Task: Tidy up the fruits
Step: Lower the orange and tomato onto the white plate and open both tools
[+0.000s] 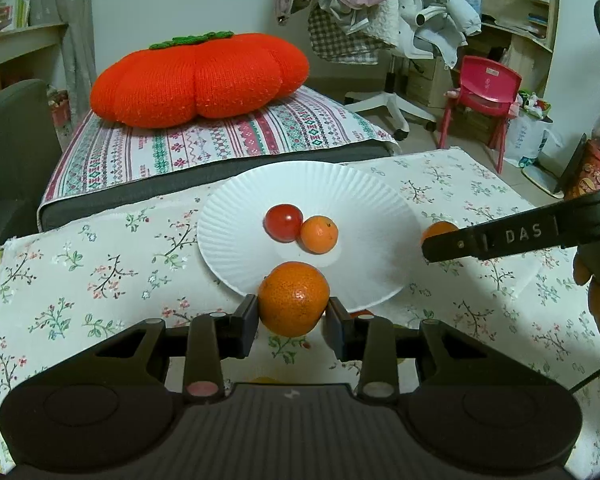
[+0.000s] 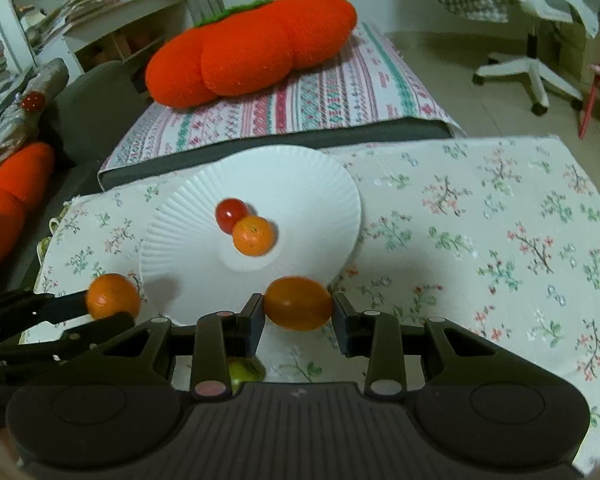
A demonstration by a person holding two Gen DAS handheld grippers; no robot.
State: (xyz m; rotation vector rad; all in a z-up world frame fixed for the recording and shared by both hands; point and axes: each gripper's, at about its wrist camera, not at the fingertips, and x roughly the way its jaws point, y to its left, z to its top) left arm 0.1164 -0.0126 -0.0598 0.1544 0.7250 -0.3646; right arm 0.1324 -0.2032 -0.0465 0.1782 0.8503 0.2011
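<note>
Left gripper (image 1: 293, 311): your fingers clamp round orange (image 1: 293, 298) at near rim of paper plate (image 1: 236, 216). Right gripper (image 2: 298, 309): fingers pinch oval orange tomato (image 2: 298, 303), long axis crosswise, near rim. Plate lies straight ahead of both; left slightly nearer.

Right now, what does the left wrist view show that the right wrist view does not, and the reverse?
Only the left view shows the red chair. Only the right view shows a green fruit under the right gripper and a second orange cushion. Both show the white plate with a tomato and small orange, and each gripper holding an orange fruit.
</note>
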